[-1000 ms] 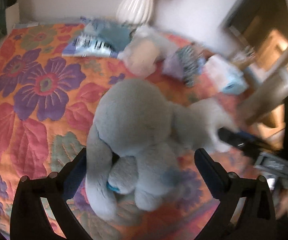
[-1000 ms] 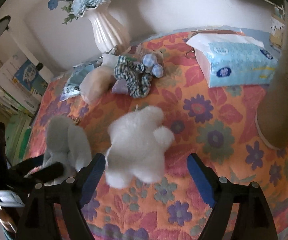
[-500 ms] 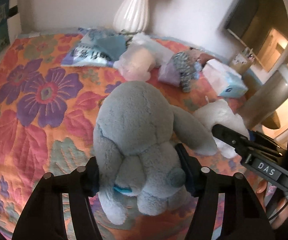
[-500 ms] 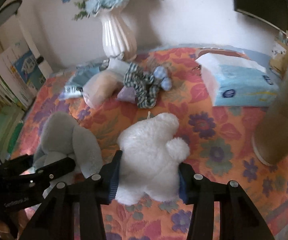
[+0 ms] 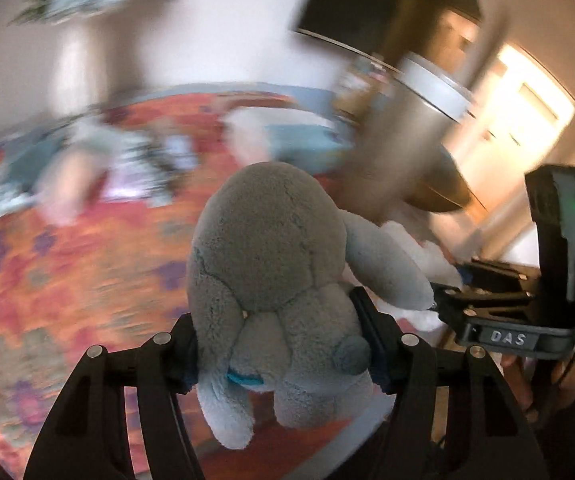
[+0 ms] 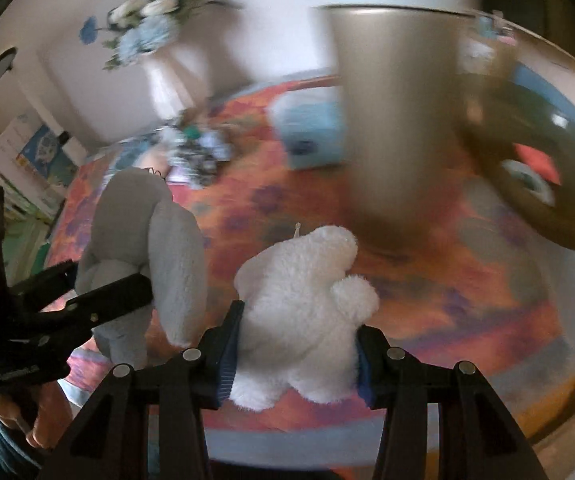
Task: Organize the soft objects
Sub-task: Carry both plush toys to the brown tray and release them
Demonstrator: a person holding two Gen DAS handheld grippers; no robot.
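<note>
My left gripper (image 5: 281,350) is shut on a grey plush bunny (image 5: 271,264) and holds it up above the floral table cover (image 5: 67,280). The bunny also shows at the left of the right wrist view (image 6: 143,240), clamped by the left gripper (image 6: 83,300). My right gripper (image 6: 297,354) is shut on a white plush toy (image 6: 303,304) and holds it above the cover (image 6: 467,288). The right gripper's body shows at the right of the left wrist view (image 5: 527,312).
A tall beige cylinder (image 6: 391,128) stands just beyond the white toy. A blue tissue box (image 6: 311,136), a white vase (image 6: 175,84) with blue flowers and a blurred heap of soft items (image 6: 195,148) lie further back. A dark round bowl (image 6: 539,168) is at right.
Both grippers closed on their toys, then lifted them off the cover and swung to the right. The background is now motion-blurred and the beige cylinder is much closer.
</note>
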